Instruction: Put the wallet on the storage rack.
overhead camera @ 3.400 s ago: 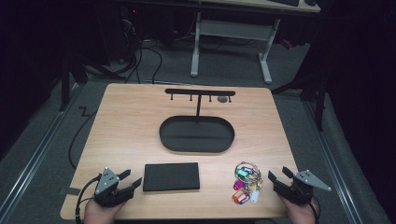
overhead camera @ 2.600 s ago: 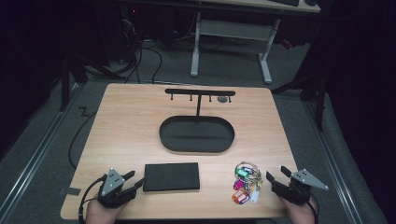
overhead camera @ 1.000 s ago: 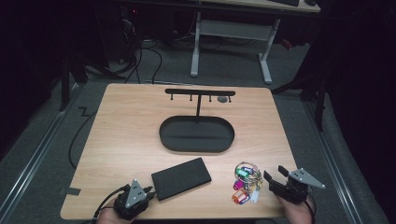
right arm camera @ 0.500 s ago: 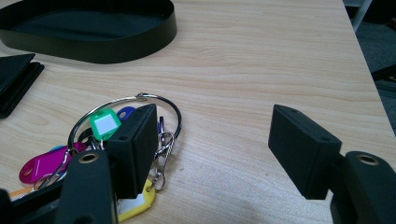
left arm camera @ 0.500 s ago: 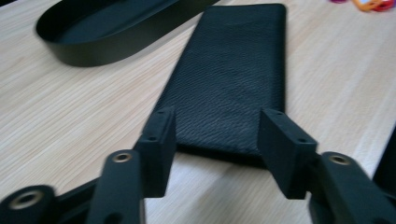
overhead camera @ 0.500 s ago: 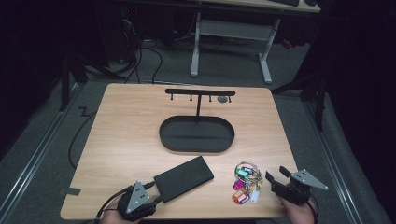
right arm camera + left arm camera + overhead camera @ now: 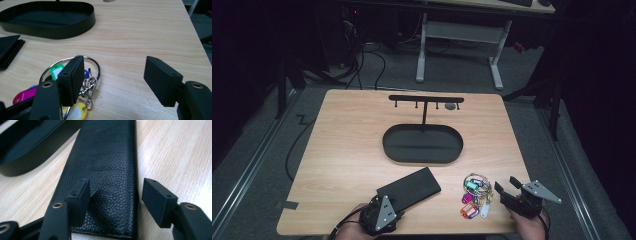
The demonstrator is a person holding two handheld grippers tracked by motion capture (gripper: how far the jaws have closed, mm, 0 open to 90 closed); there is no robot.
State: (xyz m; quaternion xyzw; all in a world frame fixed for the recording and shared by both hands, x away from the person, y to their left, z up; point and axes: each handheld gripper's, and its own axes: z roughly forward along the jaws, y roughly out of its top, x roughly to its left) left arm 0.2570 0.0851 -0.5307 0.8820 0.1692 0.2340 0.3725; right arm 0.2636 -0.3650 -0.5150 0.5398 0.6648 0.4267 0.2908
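Observation:
A black leather wallet (image 7: 409, 187) lies slanted on the table near the front edge, its far end toward the tray. My left gripper (image 7: 385, 202) is at its near end. In the left gripper view the wallet (image 7: 105, 157) runs between the jaws of the left gripper (image 7: 115, 195). Those jaws have just been opening, and the pads stand apart from the leather. A bunch of keys with coloured tags (image 7: 474, 195) lies to the right. My right gripper (image 7: 507, 186) is open just right of the bunch, and the keys (image 7: 88, 82) sit by its left jaw, untouched.
An empty black oval tray (image 7: 422, 145) sits mid-table, with a hook stand (image 7: 426, 99) rising behind it. The tray (image 7: 50, 15) also lies ahead of the right gripper. The table's front edge runs just under both hands.
The left gripper slid right along the front edge and the wallet turned from square to slanted. Its jaws then opened off the wallet's near end. The right gripper has kept still.

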